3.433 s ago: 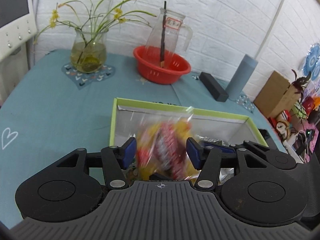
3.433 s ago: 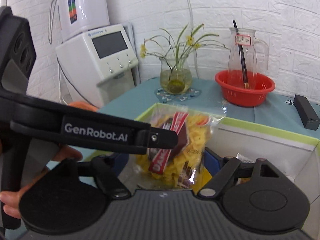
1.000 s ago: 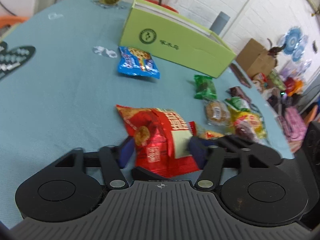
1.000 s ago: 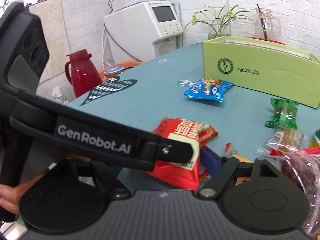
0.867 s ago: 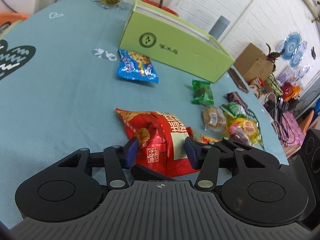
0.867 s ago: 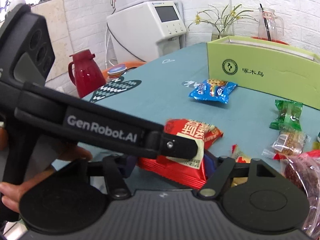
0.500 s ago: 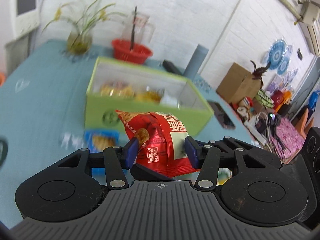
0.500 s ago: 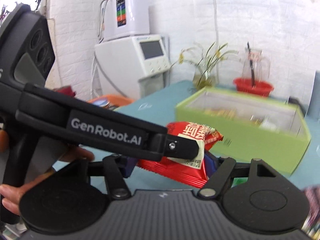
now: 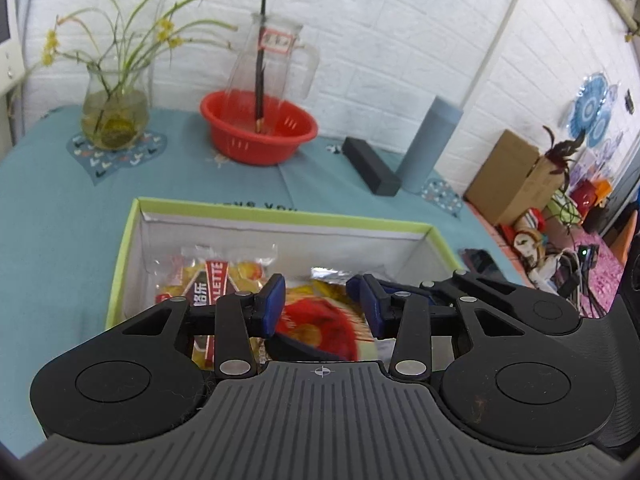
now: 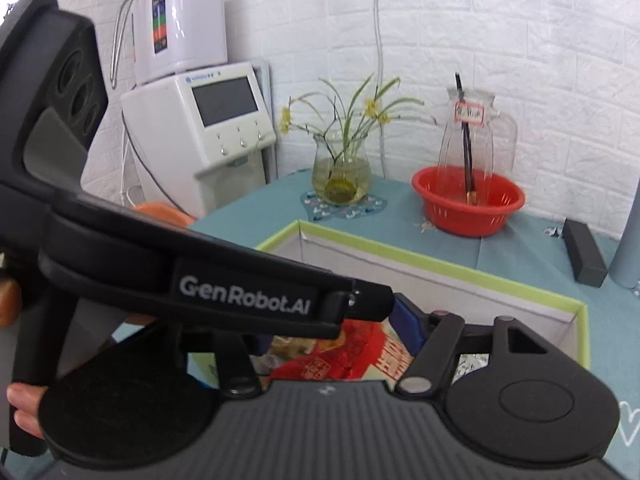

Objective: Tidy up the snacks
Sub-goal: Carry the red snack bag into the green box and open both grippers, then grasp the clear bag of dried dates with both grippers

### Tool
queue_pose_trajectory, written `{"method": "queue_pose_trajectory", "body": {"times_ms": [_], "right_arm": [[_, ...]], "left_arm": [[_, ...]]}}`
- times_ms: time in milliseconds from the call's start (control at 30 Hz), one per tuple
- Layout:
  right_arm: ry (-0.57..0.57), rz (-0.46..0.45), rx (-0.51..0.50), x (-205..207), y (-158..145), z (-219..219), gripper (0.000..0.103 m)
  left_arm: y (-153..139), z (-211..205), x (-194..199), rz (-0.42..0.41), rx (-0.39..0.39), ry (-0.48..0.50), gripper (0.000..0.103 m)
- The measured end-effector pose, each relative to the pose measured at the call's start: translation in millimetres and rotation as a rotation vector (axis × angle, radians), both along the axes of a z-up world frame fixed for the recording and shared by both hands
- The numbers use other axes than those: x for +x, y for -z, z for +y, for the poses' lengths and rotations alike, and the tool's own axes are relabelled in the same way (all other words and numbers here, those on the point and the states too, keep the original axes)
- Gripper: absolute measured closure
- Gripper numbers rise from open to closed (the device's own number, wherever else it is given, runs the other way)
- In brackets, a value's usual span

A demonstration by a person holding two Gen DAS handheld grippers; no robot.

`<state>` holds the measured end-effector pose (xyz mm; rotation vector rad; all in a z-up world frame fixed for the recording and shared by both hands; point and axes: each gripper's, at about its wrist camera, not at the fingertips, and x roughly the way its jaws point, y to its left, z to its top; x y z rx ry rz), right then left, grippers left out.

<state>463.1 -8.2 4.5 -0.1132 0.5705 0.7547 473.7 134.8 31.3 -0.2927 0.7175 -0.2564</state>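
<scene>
Left gripper [image 9: 320,306] angled downward, blue pads [image 9: 273,303] a little apart after just closing in, red packet [image 9: 320,326] blurred between them, right gripper [image 10: 360,334] beside it, also tilted down, jaws just narrowed, fingers of a hand [image 10: 22,408] on the left handle

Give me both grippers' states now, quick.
Left gripper: jaws have just been closing, blurred red crinkly plastic snack bag between them; grip cannot be told.
Right gripper: also just closing, same bag between; grip cannot be told.
</scene>
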Motion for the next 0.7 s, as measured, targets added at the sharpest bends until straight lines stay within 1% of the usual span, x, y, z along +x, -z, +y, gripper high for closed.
{"method": "queue_pose_trajectory", "body": {"times_ms": [33, 67, 133, 200, 233, 267, 300, 333, 433, 500, 567, 700], "right_arm": [[-0.005, 0.023, 0.002, 2.9, 5.1, -0.8, 0.029], [-0.002, 0.019, 0.002, 1.6, 7.2, -3.0, 0.028], [0.018, -0.011, 0.011, -6.0, 1.8, -11.0, 0.027], [0.033, -0.033, 0.05, -17.6, -9.7, -25.1, 0.022], [0.042, -0.051, 0.062, -26.7, -16.7, -34.0, 0.021], [0.053, -0.071, 0.067, -37.1, -22.8, -42.9, 0.017], [0.065, -0.089, 0.071, -48.9, -27.6, -52.1, 0.011], [0.082, -0.108, 0.075, -63.0, -31.1, -62.9, 0.009], [0.125, -0.126, 0.093, -107.1, -31.6, -95.0, 0.009], [0.151, -0.114, 0.102, -137.4, -25.3, -115.6, 0.009], [0.19, -0.088, 0.11, -169.6, -13.5, -136.9, 0.009], [0.269, 0.004, 0.109, -232.6, 24.9, -174.4, 0.009]], "left_arm": [[4.5, 1.1, 1.8, 0.018, -0.003, -0.001, 0.081], [7.1, 3.4, 1.9, 0.025, -0.013, -0.001, 0.081], [3.9, 8.0, -6.3, -0.003, -0.032, -0.01, 0.081], [-6.1, 8.7, -18.9, -0.019, -0.035, -0.021, 0.078], [-11.8, 7.8, -26.8, -0.03, -0.04, -0.02, 0.076], [-17.5, 5.7, -36.0, -0.044, -0.044, -0.008, 0.074], [-22.7, 3.2, -46.9, -0.058, -0.047, 0.004, 0.068], [-27.0, -0.4, -59.6, -0.07, -0.047, 0.013, 0.065], [-29.9, -15.6, -98.7, -0.088, -0.033, 0.056, 0.062], [-23.7, -25.7, -123.5, -0.072, -0.046, 0.083, 0.059], [-13.2, -36.4, -149.2, -0.044, -0.062, 0.109, 0.059], [12.7, -59.6, -200.8, -0.006, -0.057, 0.167, 0.059]]}}
